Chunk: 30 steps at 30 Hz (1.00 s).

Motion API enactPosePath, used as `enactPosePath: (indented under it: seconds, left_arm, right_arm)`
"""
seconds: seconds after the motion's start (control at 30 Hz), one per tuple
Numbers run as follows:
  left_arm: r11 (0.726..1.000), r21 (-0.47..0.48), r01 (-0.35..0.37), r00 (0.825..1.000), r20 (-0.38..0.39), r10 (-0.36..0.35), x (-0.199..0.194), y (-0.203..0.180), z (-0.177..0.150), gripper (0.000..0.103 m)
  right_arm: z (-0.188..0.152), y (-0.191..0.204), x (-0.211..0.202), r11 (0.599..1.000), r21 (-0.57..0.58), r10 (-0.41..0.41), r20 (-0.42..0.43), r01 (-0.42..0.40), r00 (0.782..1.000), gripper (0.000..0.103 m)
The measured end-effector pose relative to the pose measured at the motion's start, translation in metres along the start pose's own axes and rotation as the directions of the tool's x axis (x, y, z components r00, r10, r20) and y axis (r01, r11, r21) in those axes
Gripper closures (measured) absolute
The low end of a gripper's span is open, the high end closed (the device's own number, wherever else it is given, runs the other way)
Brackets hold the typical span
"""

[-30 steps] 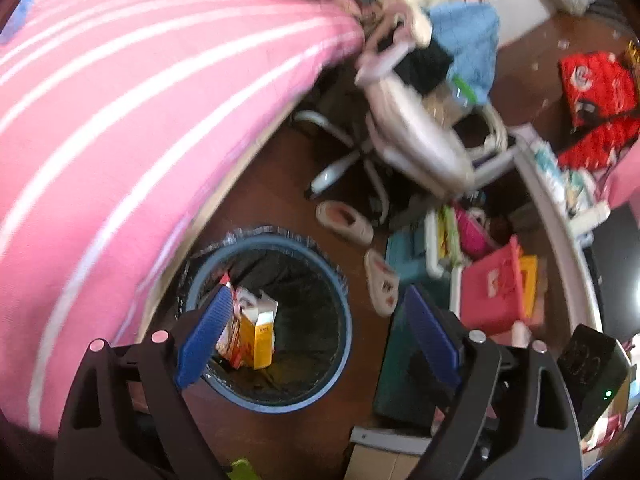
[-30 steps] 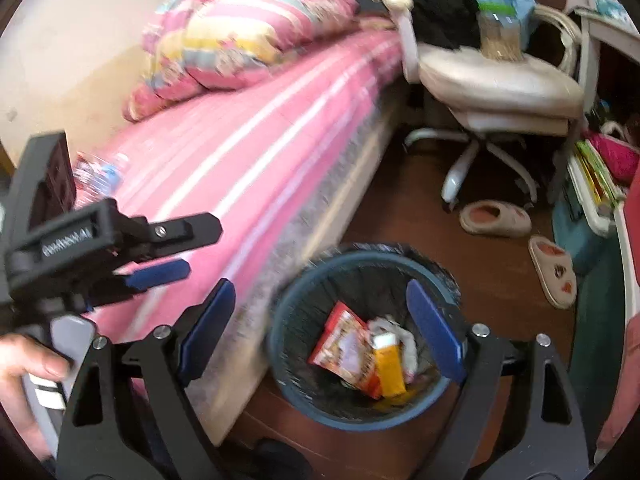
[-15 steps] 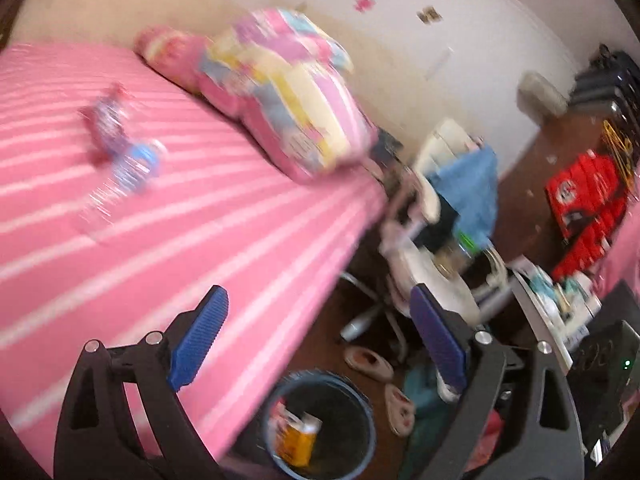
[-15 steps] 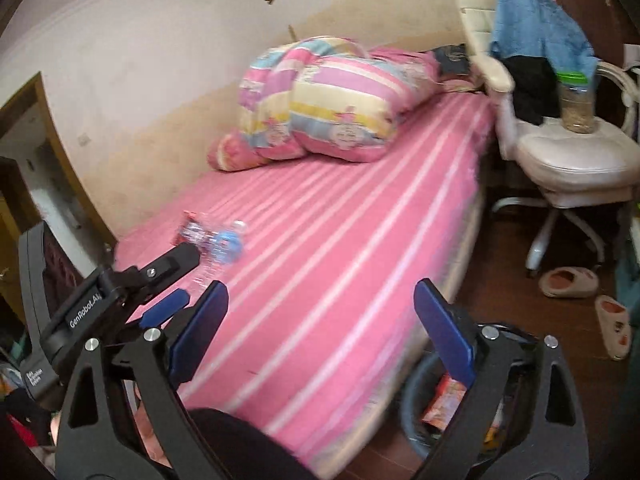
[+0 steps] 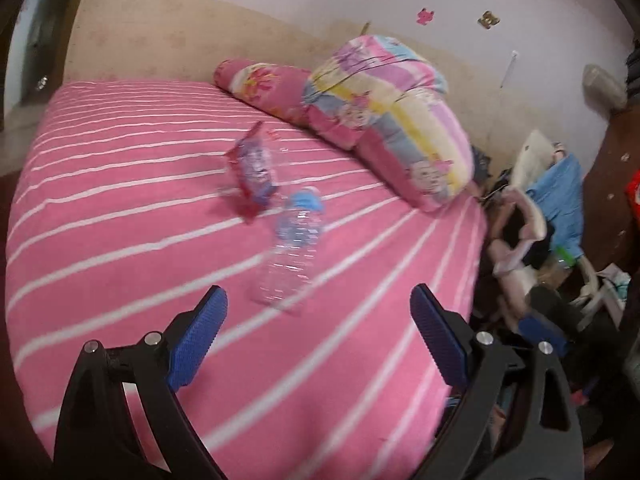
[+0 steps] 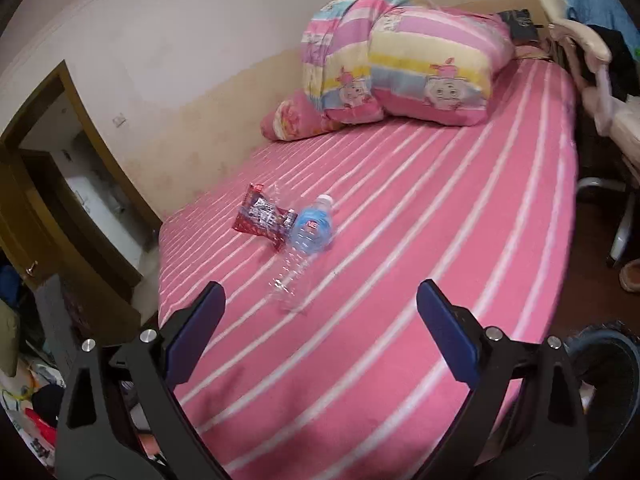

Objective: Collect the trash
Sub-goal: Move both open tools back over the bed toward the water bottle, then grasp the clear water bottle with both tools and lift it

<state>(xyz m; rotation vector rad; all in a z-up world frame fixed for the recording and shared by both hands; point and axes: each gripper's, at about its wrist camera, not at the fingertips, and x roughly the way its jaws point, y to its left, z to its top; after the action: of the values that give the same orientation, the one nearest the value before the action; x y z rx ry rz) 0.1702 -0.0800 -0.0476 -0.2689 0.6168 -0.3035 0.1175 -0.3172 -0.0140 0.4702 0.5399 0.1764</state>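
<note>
— So, where's the trash?

— On the bed (image 6: 400, 208). A clear bottle (image 6: 304, 248) with a blue label lies on the pink striped sheet, cap end toward the quilt (image 6: 404, 60). A red wrapper (image 6: 264, 218) lies just beside it, on the wall side, touching or nearly touching the label end; I can't tell which.

— And from the left camera?

— Same pair: the bottle (image 5: 292, 252) with the wrapper (image 5: 254, 170) beyond it, both a little blurred.

— The tongs?

— The left gripper (image 5: 318, 340) has its jaws wide apart, nothing between the blue pads, and the bottle lies ahead of them, not touched. The right gripper (image 6: 318, 332) is just as wide; its jaws have just been opening, and nothing is between them either. The bottle sits ahead of that gap as well, apart from the pads.

— Is the bin in sight?

— Only an edge of it (image 6: 608, 364), low at the right of the right camera's view, on the floor beside the bed, partly behind the gripper's right finger. I can't see into it from here.

— Anything else nearby?

— A pillow (image 6: 296, 120) tucked against the quilt at the head of the bed, and a white chair (image 6: 600, 64) beyond the bed's far side.
</note>
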Motion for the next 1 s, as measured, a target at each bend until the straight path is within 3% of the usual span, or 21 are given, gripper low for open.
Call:
enactPosePath:
  seconds: [0.07, 0.2, 0.37, 0.47, 0.6, 0.8, 1.0]
  left_arm:
    - [1.0, 0.005, -0.02, 1.0, -0.019, 0.02, 0.018, 0.012, 0.002, 0.013]
    - [0.999, 0.016, -0.049, 0.997, -0.059, 0.049, 0.049, 0.024, 0.009, 0.013]
    - [0.998, 0.049, -0.044, 0.993, -0.111, 0.049, 0.086, 0.026, 0.015, 0.013]
    - [0.999, 0.041, -0.023, 0.989, -0.146, 0.029, 0.109, 0.027, 0.016, 0.013]
    - [1.0, 0.012, -0.012, 0.981, -0.192, 0.014, 0.132, 0.028, 0.015, 0.013]
    - [1.0, -0.014, -0.017, 0.968, -0.252, 0.012, 0.155, 0.029, 0.012, 0.013]
    - [0.998, -0.059, -0.002, 0.968, -0.249, -0.013, 0.163, 0.038, 0.016, 0.014]
  right_arm:
    - [0.002, -0.003, 0.024, 0.998, 0.025, 0.064, 0.006, -0.064, 0.998, 0.005]
    - [0.003, -0.016, 0.081, 0.985, 0.105, 0.149, -0.1, -0.138, 0.984, 0.005]
    - [0.007, -0.039, 0.149, 0.933, 0.294, 0.282, -0.242, -0.207, 0.928, 0.005]
    - [0.012, -0.05, 0.178, 0.882, 0.407, 0.363, -0.265, -0.237, 0.893, 0.005]
    - [0.024, -0.057, 0.206, 0.835, 0.481, 0.429, -0.267, -0.266, 0.863, 0.005]
    - [0.033, -0.057, 0.241, 0.846, 0.486, 0.415, -0.342, -0.219, 0.843, 0.005]
    - [0.041, -0.045, 0.27, 0.888, 0.416, 0.376, -0.415, -0.195, 0.828, 0.005]
